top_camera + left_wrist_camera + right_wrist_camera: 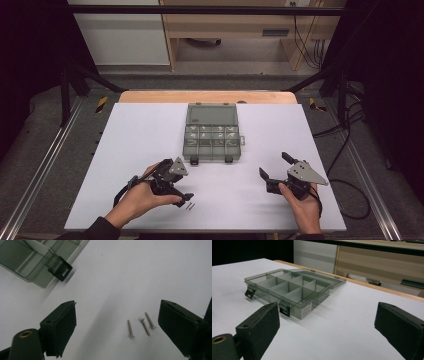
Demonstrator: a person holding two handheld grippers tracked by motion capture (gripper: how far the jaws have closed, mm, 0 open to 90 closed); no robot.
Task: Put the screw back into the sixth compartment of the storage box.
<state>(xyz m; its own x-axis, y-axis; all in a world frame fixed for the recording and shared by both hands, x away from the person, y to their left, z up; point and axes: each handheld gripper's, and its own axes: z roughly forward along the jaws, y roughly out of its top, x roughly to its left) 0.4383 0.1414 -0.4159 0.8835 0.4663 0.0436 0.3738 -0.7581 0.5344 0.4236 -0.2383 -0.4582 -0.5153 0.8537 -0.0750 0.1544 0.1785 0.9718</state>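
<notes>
Hovering: left gripper [117,325], jaws wide, over three screws [141,326] on white table [150,135], near organizer box [212,134].
Idling: right gripper [274,167], jaws wide, empty.
Blurred: small contents in box's far compartments.
Lid: open, flat.

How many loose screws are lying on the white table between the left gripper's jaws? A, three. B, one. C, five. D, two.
A: the left gripper view shows three screws lying side by side on the table, between the wide-open jaws of the left gripper.
</notes>
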